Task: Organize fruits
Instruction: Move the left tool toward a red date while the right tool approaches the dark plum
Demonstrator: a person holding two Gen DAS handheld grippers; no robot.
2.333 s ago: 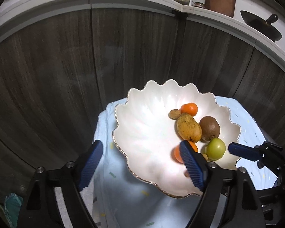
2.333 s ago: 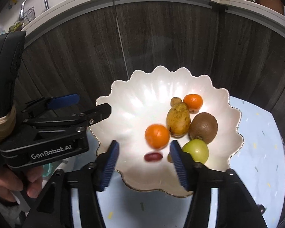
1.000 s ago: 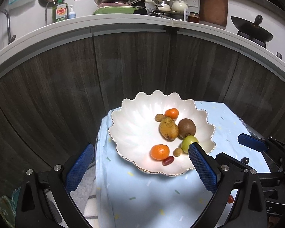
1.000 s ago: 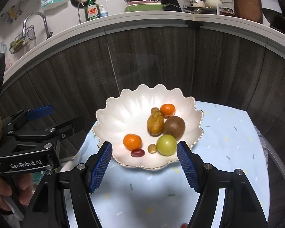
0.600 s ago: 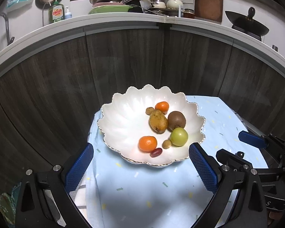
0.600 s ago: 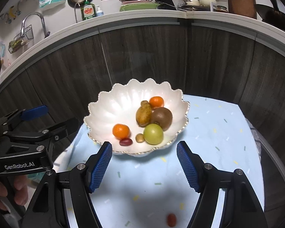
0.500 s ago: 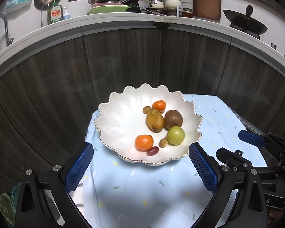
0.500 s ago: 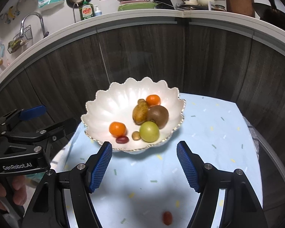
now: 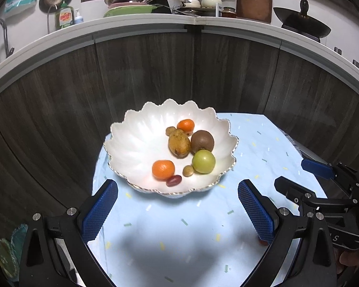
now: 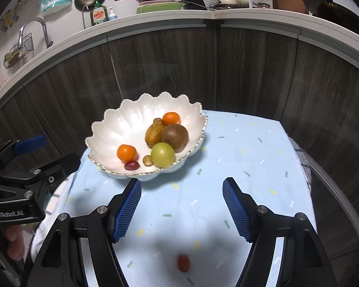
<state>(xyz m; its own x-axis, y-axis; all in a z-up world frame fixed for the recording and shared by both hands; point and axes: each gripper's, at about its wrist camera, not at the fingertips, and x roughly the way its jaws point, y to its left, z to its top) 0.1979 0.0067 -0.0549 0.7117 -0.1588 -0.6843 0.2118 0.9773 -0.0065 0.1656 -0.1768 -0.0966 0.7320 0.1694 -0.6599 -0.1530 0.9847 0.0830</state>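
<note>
A white scalloped bowl (image 9: 136,143) (image 10: 112,129) stands on the light blue cloth and holds two tangerines (image 9: 163,169) (image 10: 126,152), a kiwi (image 9: 202,141) (image 10: 175,137), a green round fruit (image 9: 203,161) (image 10: 162,154), a yellow-brown mango (image 9: 178,143) (image 10: 154,132), a red grape (image 9: 173,180) (image 10: 131,165) and small brown fruits. A second red grape (image 10: 183,263) lies loose on the cloth, below my right gripper (image 10: 182,209). Both grippers are open and empty, held back from the bowl. My left gripper (image 9: 177,210) faces the bowl's near rim.
The blue cloth (image 10: 239,157) covers a small table in front of a curved dark wood counter front (image 9: 179,71). Kitchenware lines the white countertop (image 9: 143,25) above. The other gripper shows at each view's side, right (image 9: 323,191) and left (image 10: 24,167).
Both grippers have pulled back and up from the bowl, which now sits farther off. The loose red grape has come into the right wrist view. Both grippers stay open.
</note>
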